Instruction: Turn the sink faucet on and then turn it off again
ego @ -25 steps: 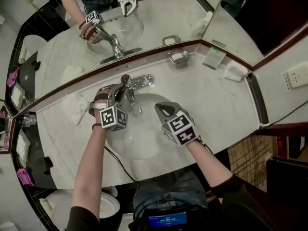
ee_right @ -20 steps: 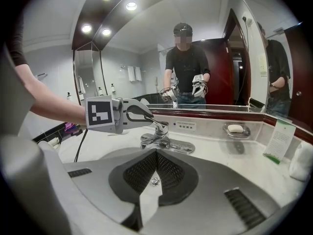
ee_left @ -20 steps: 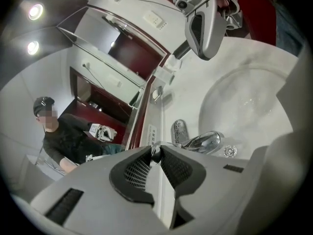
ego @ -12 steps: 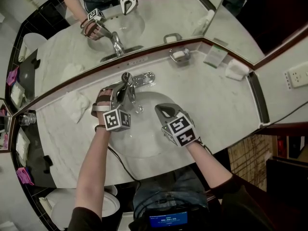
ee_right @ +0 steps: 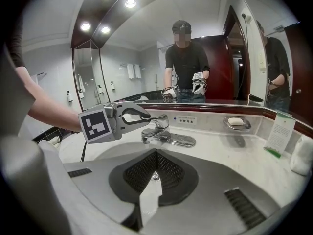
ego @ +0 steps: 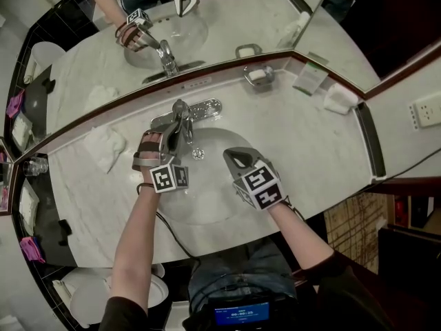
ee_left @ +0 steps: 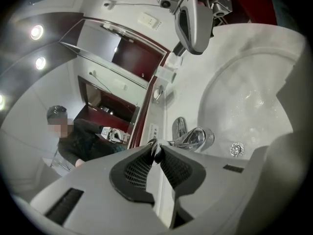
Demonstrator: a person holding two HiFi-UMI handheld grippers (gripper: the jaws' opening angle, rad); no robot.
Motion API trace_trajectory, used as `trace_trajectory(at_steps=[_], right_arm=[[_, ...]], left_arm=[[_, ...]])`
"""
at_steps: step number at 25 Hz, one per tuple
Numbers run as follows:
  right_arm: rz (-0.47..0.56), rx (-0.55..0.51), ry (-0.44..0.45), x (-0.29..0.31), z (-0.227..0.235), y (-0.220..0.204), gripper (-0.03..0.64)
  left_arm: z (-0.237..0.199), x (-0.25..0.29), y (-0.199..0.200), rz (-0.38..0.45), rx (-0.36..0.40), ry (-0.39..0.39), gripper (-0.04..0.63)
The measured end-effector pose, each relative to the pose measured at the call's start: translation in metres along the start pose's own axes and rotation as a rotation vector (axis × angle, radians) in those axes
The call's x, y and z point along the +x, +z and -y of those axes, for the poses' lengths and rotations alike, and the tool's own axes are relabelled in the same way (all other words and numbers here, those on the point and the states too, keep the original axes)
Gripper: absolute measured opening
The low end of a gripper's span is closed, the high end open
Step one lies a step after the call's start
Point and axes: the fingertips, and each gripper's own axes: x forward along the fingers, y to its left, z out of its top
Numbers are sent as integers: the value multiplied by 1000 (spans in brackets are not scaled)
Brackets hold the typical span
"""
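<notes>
The chrome faucet (ego: 186, 114) stands at the back of the white sink basin (ego: 220, 209), above the drain (ego: 198, 154). My left gripper (ego: 176, 125) reaches in from the left and is shut on the faucet lever (ee_right: 157, 117). In the right gripper view its fingertips (ee_right: 146, 112) clamp the lever from above and below. In the left gripper view the pads (ee_left: 142, 166) pinch the lever's thin end. No water shows under the spout. My right gripper (ego: 235, 156) hovers over the basin, shut and empty, pointing at the faucet (ee_right: 164, 135).
A soap dish (ego: 256, 78) with a bar sits behind the basin. A folded card (ego: 306, 81) and a white towel (ego: 337, 102) lie at the right, and a crumpled cloth (ego: 105, 147) at the left. The mirror (ego: 207, 26) runs along the back and shows the person. A wall socket (ego: 427, 109) is at far right.
The left gripper has tipped and drawn toward the basin's near side while still on the lever. A bright streak from spout to drain in the oldest frame is gone. The right gripper stayed put.
</notes>
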Motion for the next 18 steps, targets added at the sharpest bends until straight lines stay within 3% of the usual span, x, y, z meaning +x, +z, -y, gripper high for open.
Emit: trace_trajectory(at_steps=[18], right_arm=[[0,-6,0,0,1,2,21]], left_arm=[[13,-2,-4,-5,3,91,58]])
